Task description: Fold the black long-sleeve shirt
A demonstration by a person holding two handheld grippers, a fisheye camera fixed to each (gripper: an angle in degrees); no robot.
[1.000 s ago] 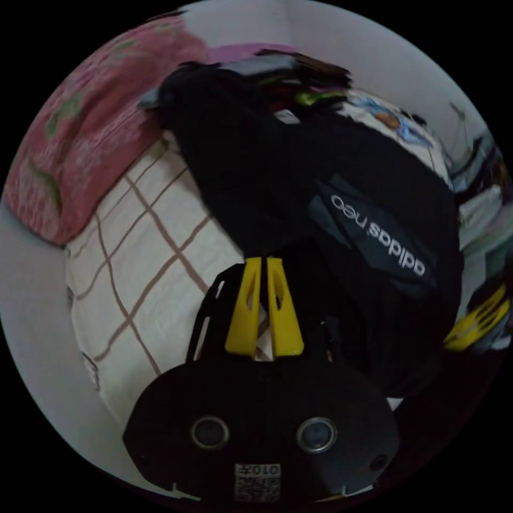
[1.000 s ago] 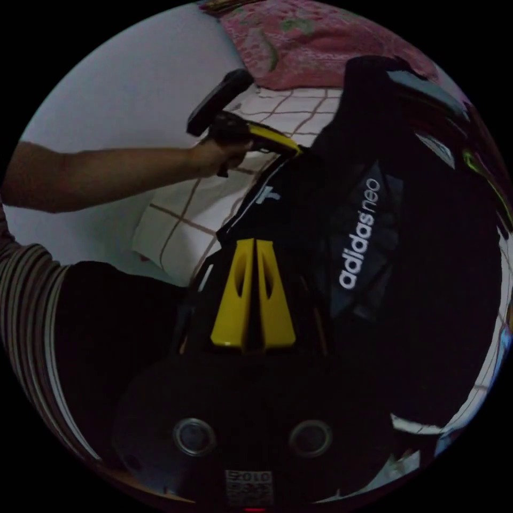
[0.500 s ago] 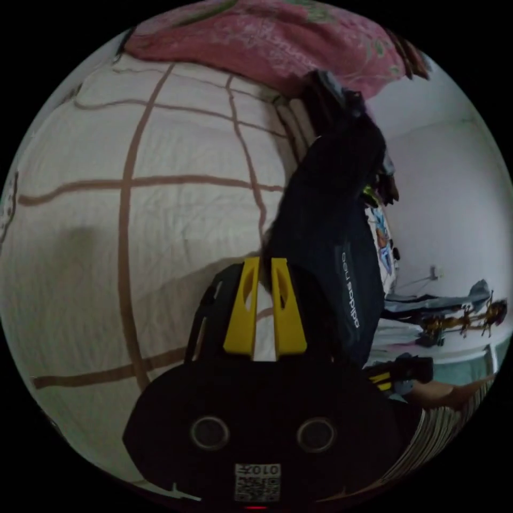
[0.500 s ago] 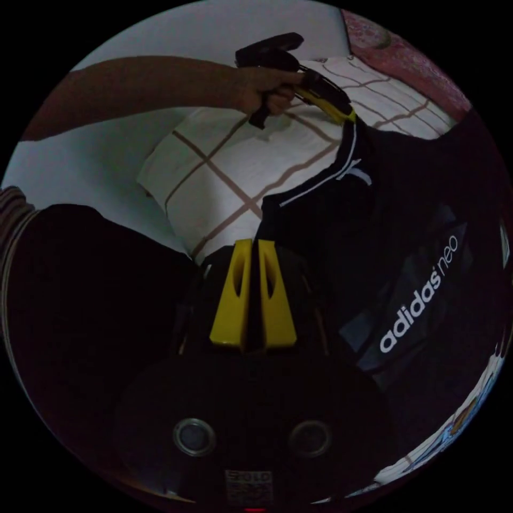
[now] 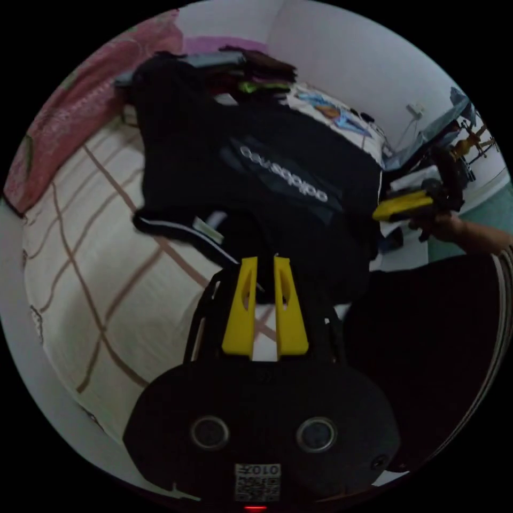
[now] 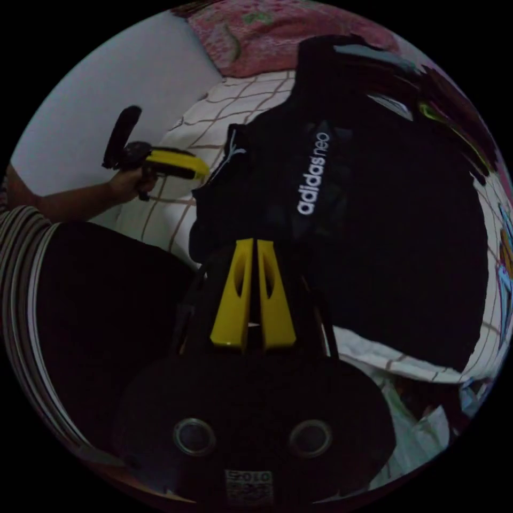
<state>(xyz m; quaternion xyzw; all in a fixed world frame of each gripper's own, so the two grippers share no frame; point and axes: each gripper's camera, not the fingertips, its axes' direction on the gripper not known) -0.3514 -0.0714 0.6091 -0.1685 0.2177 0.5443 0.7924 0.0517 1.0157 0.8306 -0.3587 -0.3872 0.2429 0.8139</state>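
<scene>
The black long-sleeve shirt (image 5: 214, 176) lies spread on the bed with its white logo facing up; its white-trimmed collar (image 5: 176, 230) rests on the sheet. My left gripper (image 5: 265, 260) hovers just off the collar, jaws slightly apart, nothing between them. In the right gripper view the left gripper (image 6: 204, 170) is held in a hand beside the collar (image 6: 232, 152), apart from the shirt (image 6: 385, 224). My right gripper (image 6: 251, 243) has its jaws pressed together on the shirt's near edge. The right gripper (image 5: 375, 216) meets that edge in the left gripper view.
The bed has a cream sheet (image 5: 91, 256) with brown checks. A pink quilt (image 5: 80, 107) lies at the head end, and a pile of other clothes (image 5: 246, 64) sits beyond the shirt. The person's dark clothing (image 6: 107, 299) and a striped sleeve are close by.
The left gripper has let go of the collar and pulled back; its jaws have parted. The shirt has dropped from hanging to lying flat. The right gripper's jaws stay shut.
</scene>
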